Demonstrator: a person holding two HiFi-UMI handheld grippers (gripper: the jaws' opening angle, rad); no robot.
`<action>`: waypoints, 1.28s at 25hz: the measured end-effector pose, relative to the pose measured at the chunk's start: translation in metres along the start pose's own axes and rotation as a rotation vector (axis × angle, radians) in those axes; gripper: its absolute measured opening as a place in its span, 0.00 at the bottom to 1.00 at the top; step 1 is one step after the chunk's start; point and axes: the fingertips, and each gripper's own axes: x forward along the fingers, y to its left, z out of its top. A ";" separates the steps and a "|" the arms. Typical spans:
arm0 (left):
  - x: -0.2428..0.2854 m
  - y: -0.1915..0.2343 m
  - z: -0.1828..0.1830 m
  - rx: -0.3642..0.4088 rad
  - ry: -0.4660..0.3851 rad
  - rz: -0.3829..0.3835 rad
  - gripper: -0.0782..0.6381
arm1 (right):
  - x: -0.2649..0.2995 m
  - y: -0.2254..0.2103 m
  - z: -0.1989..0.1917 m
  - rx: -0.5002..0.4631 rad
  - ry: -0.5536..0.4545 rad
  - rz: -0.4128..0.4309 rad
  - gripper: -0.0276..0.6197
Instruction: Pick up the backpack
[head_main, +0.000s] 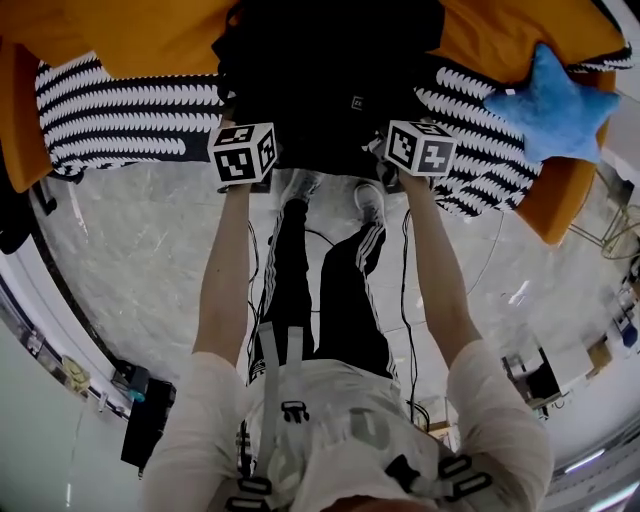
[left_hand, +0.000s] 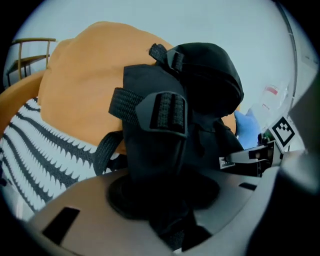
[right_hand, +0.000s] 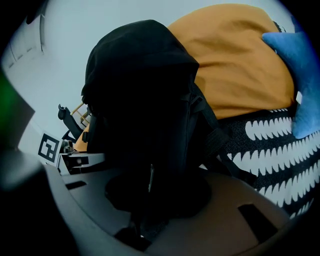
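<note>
Black backpack (head_main: 330, 70) stands upright on the seat of an orange sofa (head_main: 150, 35), its back against the orange cushion. A black-and-white patterned blanket (head_main: 120, 110) covers the seat on both sides of it. Blue star-shaped cushion (head_main: 555, 100) lies at the sofa's right end, well apart from the pack.

Left gripper (left_hand: 167, 220): the left gripper view shows dark backpack fabric bunched in the gap between its grey fingers (left_hand: 75, 220). The fingers are drawn in close and pinch that fabric, with only a narrow gap left and the cloth filling it. A webbing strap with a padded tab hangs just above the grip. This gripper is on the pack's left side.

Right gripper (right_hand: 145, 220): same picture in the right gripper view. Its fingers (right_hand: 240, 220) are nearly together and clamped on a fold of black material low on the pack's right side, with a thin pale zip pull or seam edge showing just above the pinch.

Head view: both arms reach forward and down, and the marker cubes sit side by side at the pack's lower edge, left cube (head_main: 243, 153) and right cube (head_main: 421, 147). Each gripper shows at the edge of the other's view. The person's legs and shoes stand on pale marbled floor (head_main: 130, 250) directly in front of the sofa.
</note>
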 end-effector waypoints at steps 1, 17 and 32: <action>-0.005 -0.002 0.006 0.015 -0.017 0.007 0.34 | -0.004 0.003 0.005 0.005 -0.011 0.000 0.21; -0.135 -0.104 0.198 0.249 -0.265 -0.052 0.27 | -0.179 0.065 0.164 -0.032 -0.295 -0.086 0.19; -0.389 -0.189 0.226 0.366 -0.459 0.031 0.24 | -0.393 0.211 0.162 -0.217 -0.446 0.038 0.20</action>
